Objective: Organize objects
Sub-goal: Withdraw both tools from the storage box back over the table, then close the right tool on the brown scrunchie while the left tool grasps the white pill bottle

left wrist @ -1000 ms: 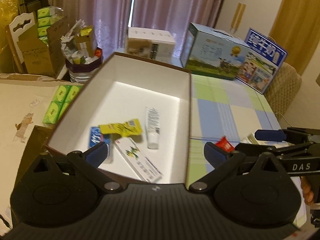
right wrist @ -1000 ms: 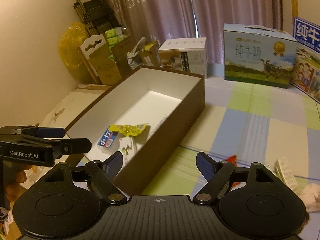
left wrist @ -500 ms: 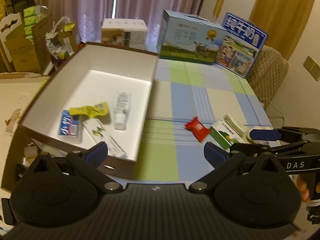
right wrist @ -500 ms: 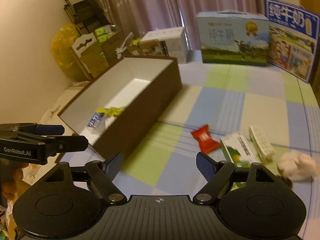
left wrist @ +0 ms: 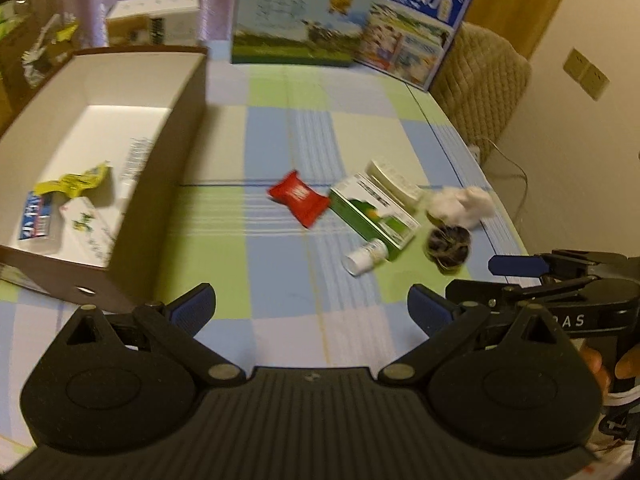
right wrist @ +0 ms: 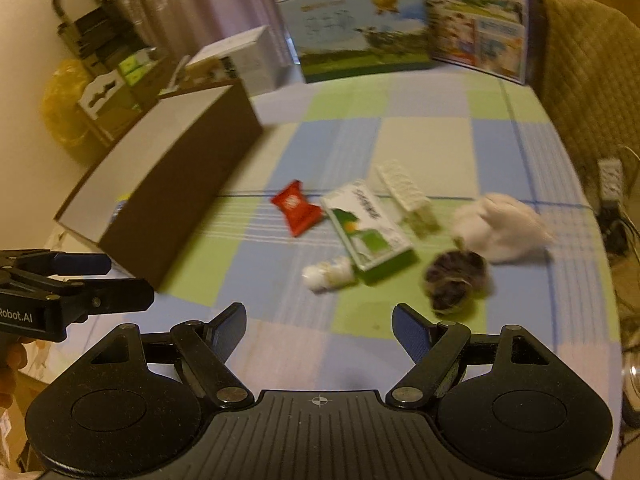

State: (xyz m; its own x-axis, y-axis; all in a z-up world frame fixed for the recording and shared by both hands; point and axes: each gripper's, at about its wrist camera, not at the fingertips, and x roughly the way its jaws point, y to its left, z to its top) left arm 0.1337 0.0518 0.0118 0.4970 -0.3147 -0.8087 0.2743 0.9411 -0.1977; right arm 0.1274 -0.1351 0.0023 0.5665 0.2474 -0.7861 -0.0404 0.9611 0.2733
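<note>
Loose items lie in a cluster on the checked tablecloth (left wrist: 280, 128), right of the box (left wrist: 188, 92). Red packet (left wrist: 298, 197) is nearest the box, well apart from its brown wall. Green carton (left wrist: 372, 210) lies just right of the packet, about touching it. White carton (left wrist: 394, 180) leans along the green carton's far side. Small white bottle (left wrist: 366, 257) lies on its side at the green carton's near end. Dark ball (left wrist: 447, 243) and white fluffy wad (left wrist: 460, 200) sit right of the cartons, close to each other.

Inside the box: yellow wrapper (left wrist: 76, 179), blue-white pack (left wrist: 35, 215), white carton with green print (left wrist: 86, 226), white tube (left wrist: 134, 164) along the right wall.

Left gripper (left wrist: 310, 308) has jaws wide apart, nothing between, hanging over bare cloth short of the cluster. Right gripper (right wrist: 319, 326) the same: jaws spread, empty, bottle and dark ball just beyond its tips.

Milk cartons (left wrist: 296, 16) stand at the far table edge. Frames are motion-blurred.
</note>
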